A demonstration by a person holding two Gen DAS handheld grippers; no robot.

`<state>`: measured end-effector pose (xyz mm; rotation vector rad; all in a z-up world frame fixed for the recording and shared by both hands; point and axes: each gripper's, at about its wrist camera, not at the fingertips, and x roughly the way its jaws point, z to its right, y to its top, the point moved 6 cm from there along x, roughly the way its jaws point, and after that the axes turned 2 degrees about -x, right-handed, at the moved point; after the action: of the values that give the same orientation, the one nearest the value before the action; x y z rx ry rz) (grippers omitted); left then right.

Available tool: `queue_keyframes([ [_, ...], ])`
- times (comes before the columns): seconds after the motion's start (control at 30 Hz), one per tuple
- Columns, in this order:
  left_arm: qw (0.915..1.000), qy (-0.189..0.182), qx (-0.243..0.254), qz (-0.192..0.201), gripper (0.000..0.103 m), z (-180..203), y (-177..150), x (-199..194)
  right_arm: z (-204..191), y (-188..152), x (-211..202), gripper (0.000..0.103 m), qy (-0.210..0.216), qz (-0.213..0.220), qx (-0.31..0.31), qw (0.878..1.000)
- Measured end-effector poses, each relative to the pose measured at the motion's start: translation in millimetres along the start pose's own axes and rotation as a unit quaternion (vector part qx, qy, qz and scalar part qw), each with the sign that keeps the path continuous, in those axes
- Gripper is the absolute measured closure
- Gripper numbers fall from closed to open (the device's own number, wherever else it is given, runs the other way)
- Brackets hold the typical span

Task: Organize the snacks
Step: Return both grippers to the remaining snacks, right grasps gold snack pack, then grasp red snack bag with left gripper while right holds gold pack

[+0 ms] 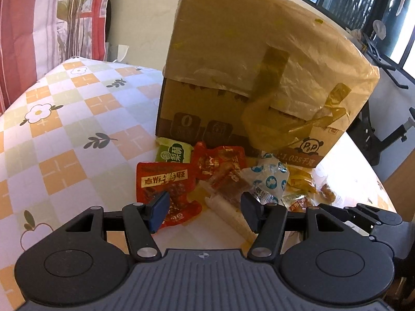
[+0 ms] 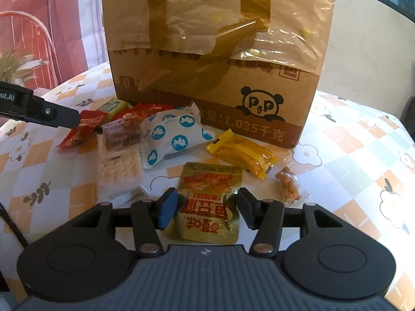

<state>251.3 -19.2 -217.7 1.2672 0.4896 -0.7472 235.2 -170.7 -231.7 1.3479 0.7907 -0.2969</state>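
A pile of snack packets lies in front of a taped cardboard box point(image 1: 259, 59) point(image 2: 215, 59). My left gripper point(image 1: 204, 211) hangs open over a red packet point(image 1: 166, 181) and a clear cracker packet point(image 1: 228, 194); neither pad presses on them. Its arm point(image 2: 39, 108) shows in the right wrist view, with the tip by the red packet point(image 2: 83, 127). My right gripper point(image 2: 207, 208) is shut on a gold packet point(image 2: 210, 199), whose sides sit pinched between the two pads. Close by lie a white packet with blue dots point(image 2: 173, 134), a yellow packet point(image 2: 243, 155) and a green packet point(image 1: 173, 151).
A checked, flowered cloth point(image 1: 64, 129) point(image 2: 363, 142) covers the table. A small clear bag of orange snacks point(image 2: 288, 184) lies right of the gold packet. A red and white curtain point(image 1: 31, 26) hangs at the far left, and a dark metal frame point(image 1: 376, 129) stands beyond the table's right edge.
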Motion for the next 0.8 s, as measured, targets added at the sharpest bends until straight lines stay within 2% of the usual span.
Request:
queue_keyframes([
  [0.1, 1.0000, 0.000, 0.002, -0.006, 0.040, 2.2, -1.9, 2.6, 1.6, -3.2, -3.0, 0.056, 0.001, 0.014, 0.006, 1.000],
  [0.2, 0.9999, 0.001, 0.004, -0.010, 0.040, 3.1, -3.2, 4.6, 2.6, -2.5, -10.4, 0.073, 0.012, 0.036, 0.016, 0.999],
  [0.37, 0.9998, 0.001, 0.006, -0.019, 0.040, 5.7, -7.0, 8.1, 2.9, -4.5, -13.0, 0.073, 0.012, 0.044, 0.019, 0.999],
  [0.57, 0.9997, 0.004, 0.005, -0.025, 0.040, 6.3, -8.4, 11.5, 3.7, -5.5, -12.8, 0.069, 0.011, 0.045, 0.020, 0.999],
  [0.63, 0.9996, 0.003, 0.008, -0.027, 0.040, 7.8, -9.1, 12.3, 5.2, -6.4, -12.0, 0.055, 0.006, 0.041, 0.023, 0.999],
  [0.8, 0.9995, 0.002, 0.011, -0.029, 0.040, 9.1, -10.0, 13.3, 6.8, -7.0, -10.1, 0.045, 0.005, 0.034, 0.028, 0.999],
])
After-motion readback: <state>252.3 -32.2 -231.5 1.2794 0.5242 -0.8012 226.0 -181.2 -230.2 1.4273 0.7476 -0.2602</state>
